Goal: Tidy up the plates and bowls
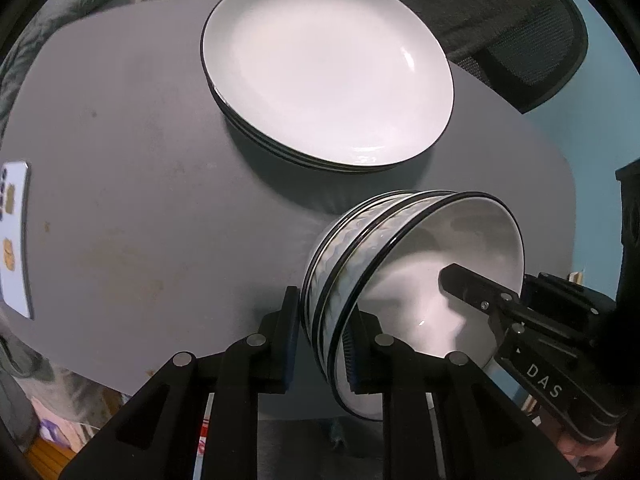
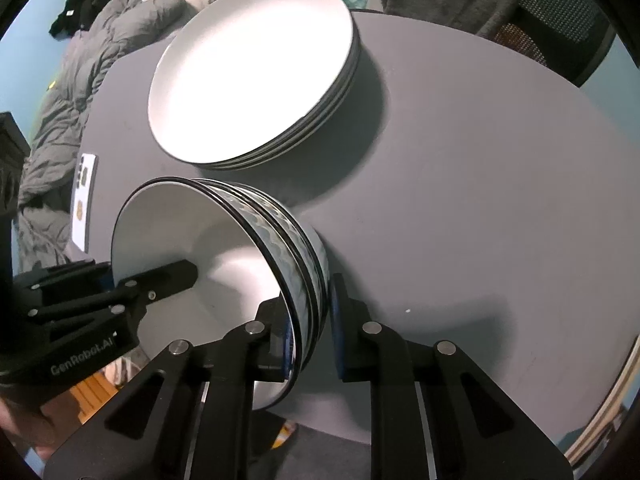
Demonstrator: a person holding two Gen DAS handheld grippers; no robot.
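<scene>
Bowls gripped at both rims, plates already stacked

Nested bowls (image 1: 404, 280) are clamped by left gripper (image 1: 324, 344) and right gripper (image 2: 310, 332) jaws, lower frame; plate stack (image 1: 328, 68) is set on the grey surface (image 1: 140, 200); bowl placement judged outstanding.

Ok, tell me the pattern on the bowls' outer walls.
Pale blue wavy pattern on the bowls, black rims; right wrist view.

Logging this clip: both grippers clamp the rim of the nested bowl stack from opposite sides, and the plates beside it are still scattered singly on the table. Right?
Not quite. The plates sit in one neat stack on the gray table, as the left wrist view shows. The rest holds: the left gripper and right gripper clamp the bowl stack rim from opposite sides.
</scene>
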